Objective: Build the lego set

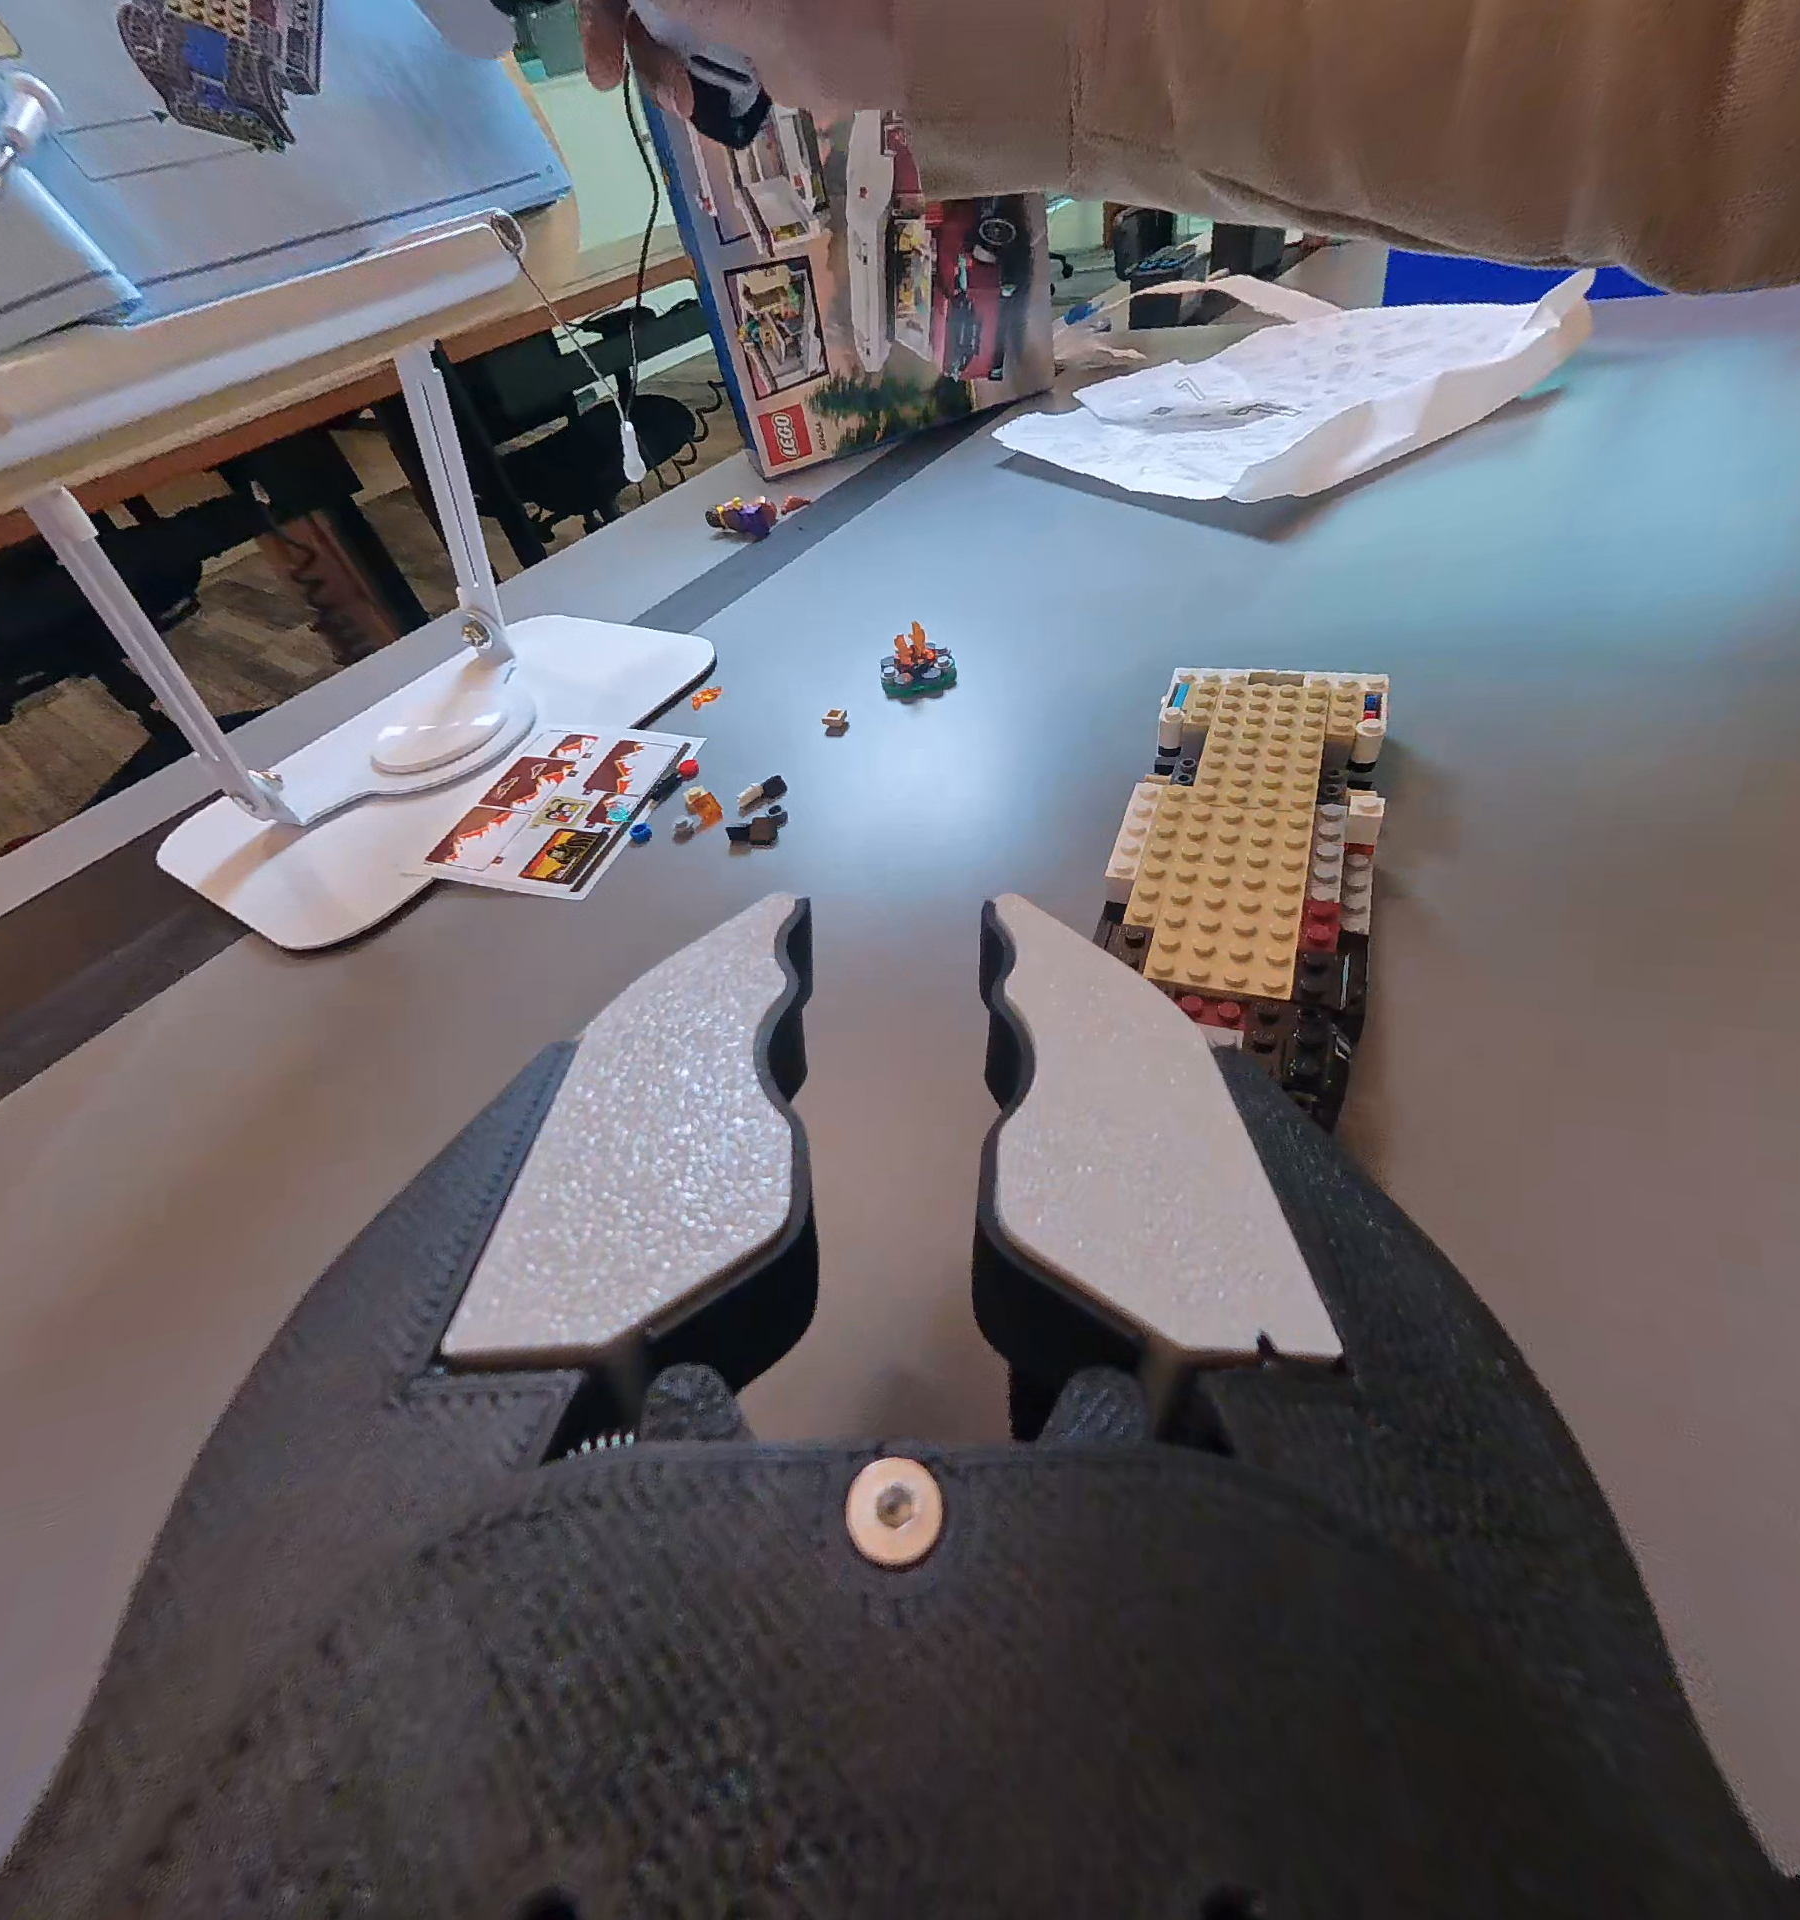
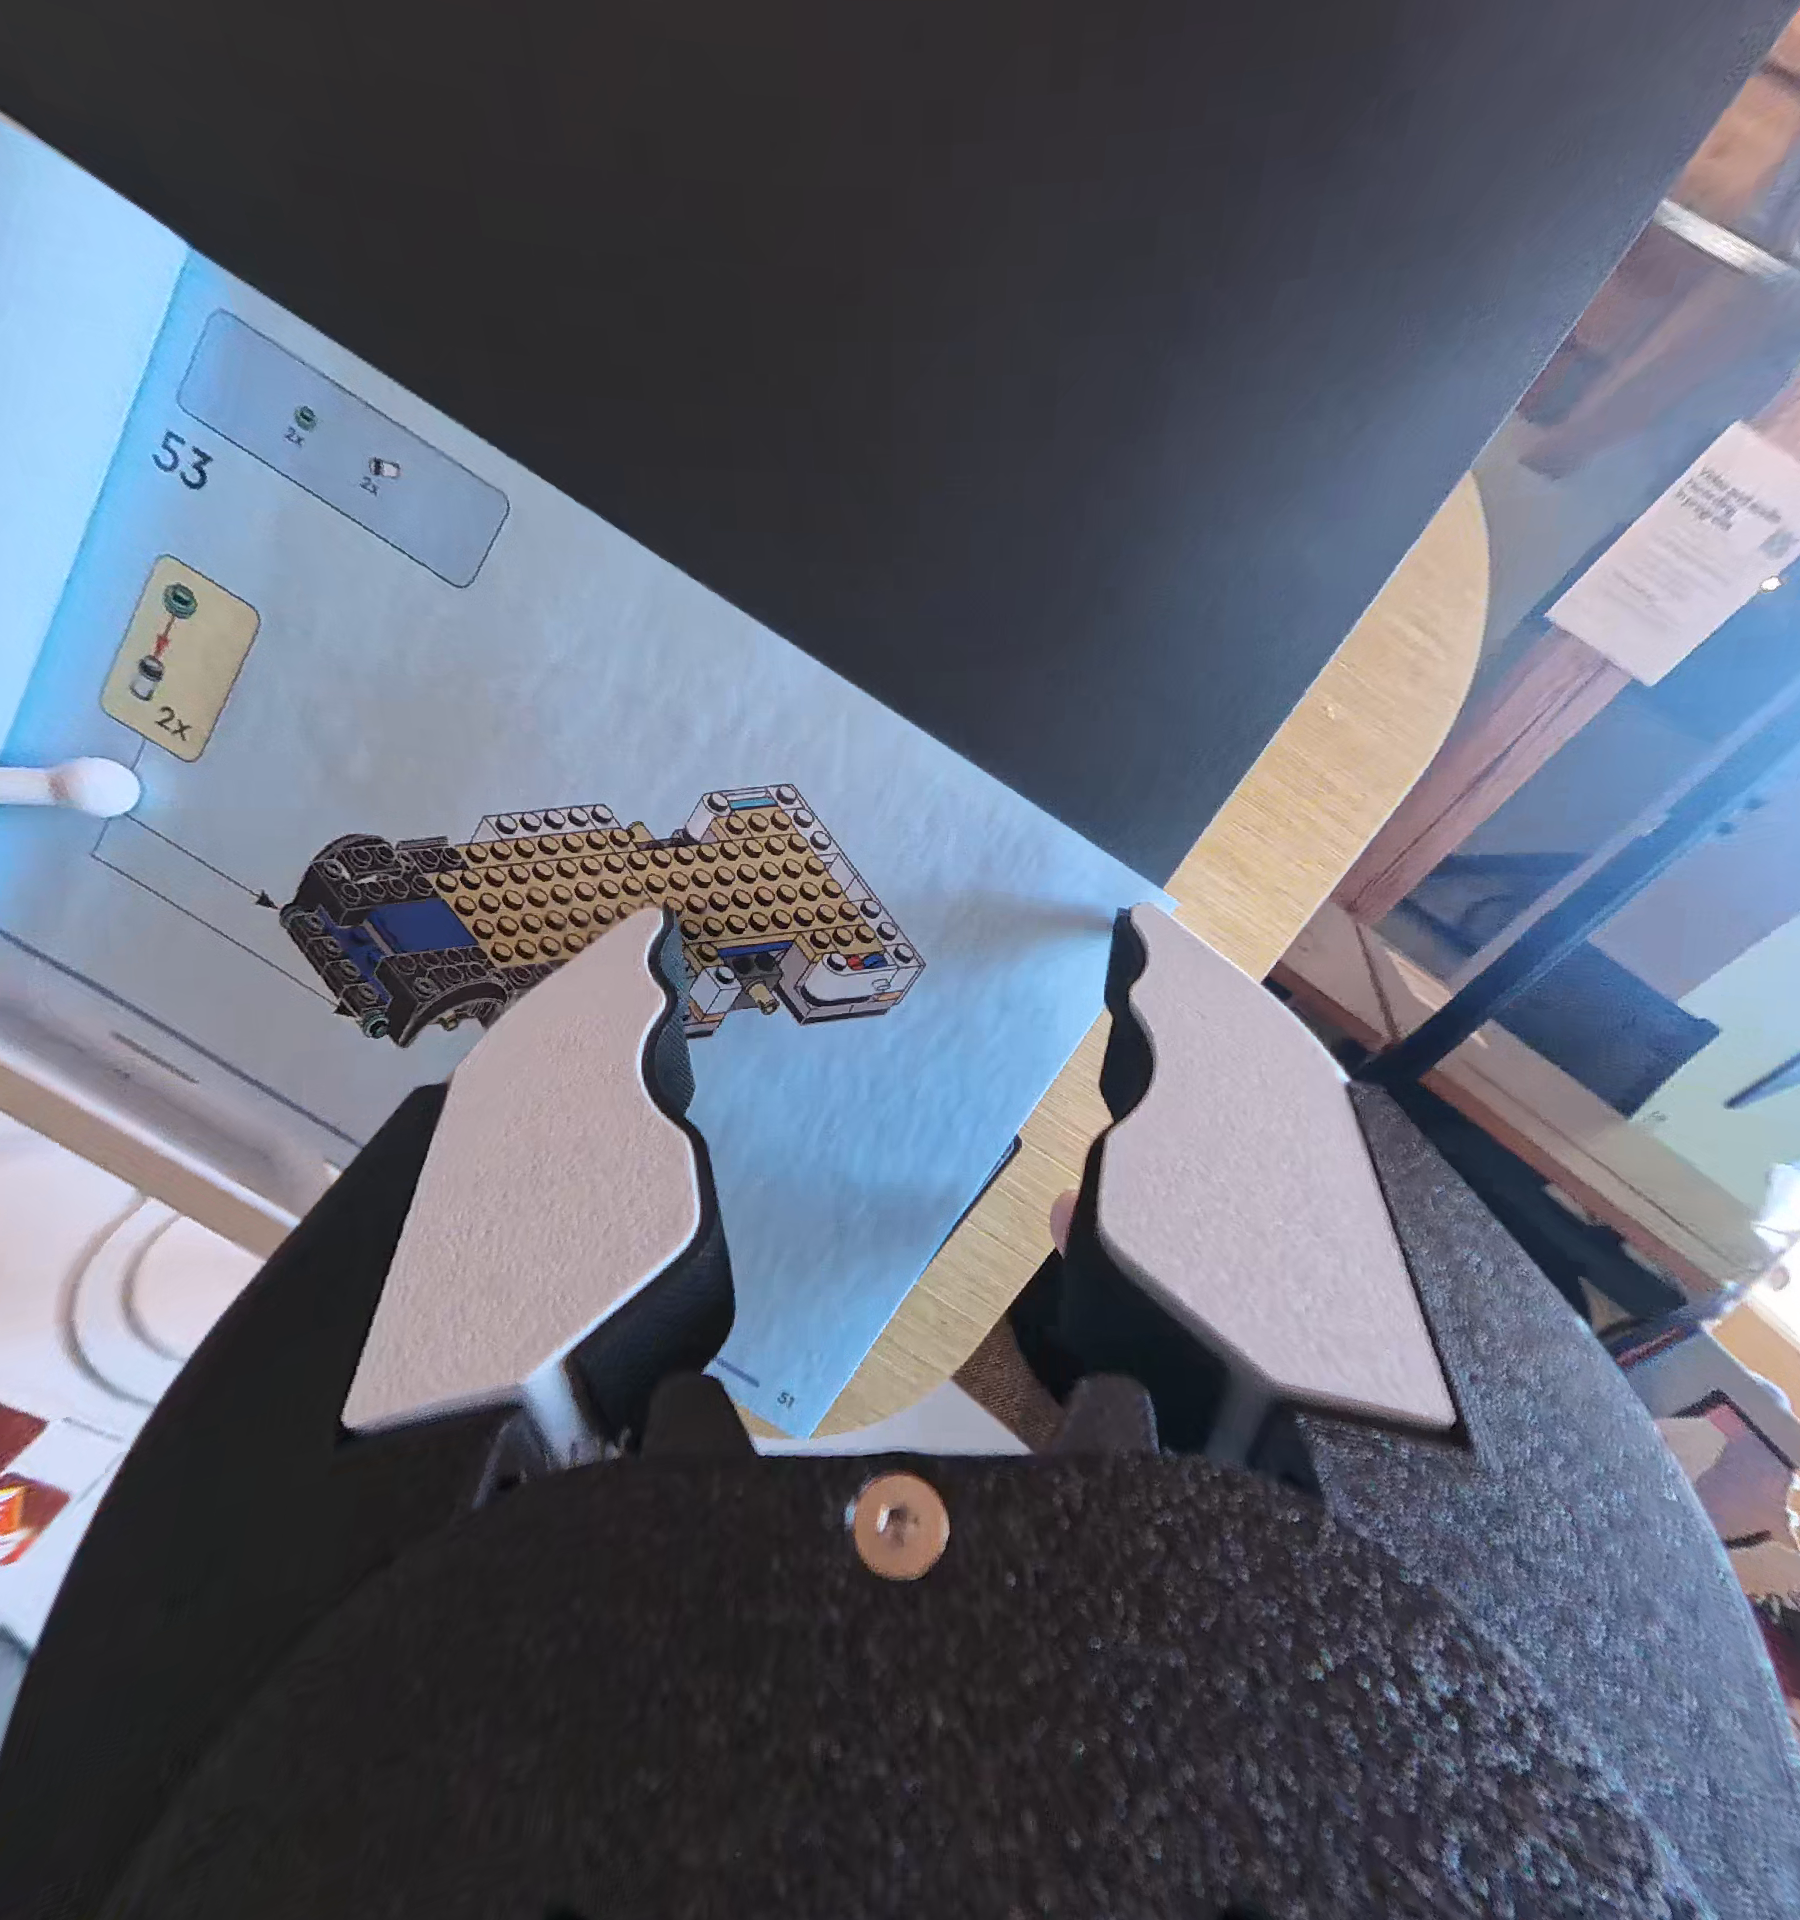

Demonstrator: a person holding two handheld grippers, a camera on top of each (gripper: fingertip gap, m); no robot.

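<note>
The left gripper (image 1: 896,920) hovered released over the grey table (image 1: 1498,623), its grasp bare, the tan brick model (image 1: 1249,831) just right of it. The right gripper (image 2: 896,935) gaped, unclenched, before the instruction booklet (image 2: 563,727).

Bare grey table (image 1: 979,582) lies ahead between the white stand base (image 1: 304,831) with loose bricks (image 1: 730,810) and the brick model (image 1: 1260,862).

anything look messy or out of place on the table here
Mostly loose clutter. Small brick pieces lie scattered beside the sticker sheet, which overlaps the white stand base. A small figure lies tipped over by the box, and a crumpled paper bag sits beyond. Nothing looks broken.
</note>
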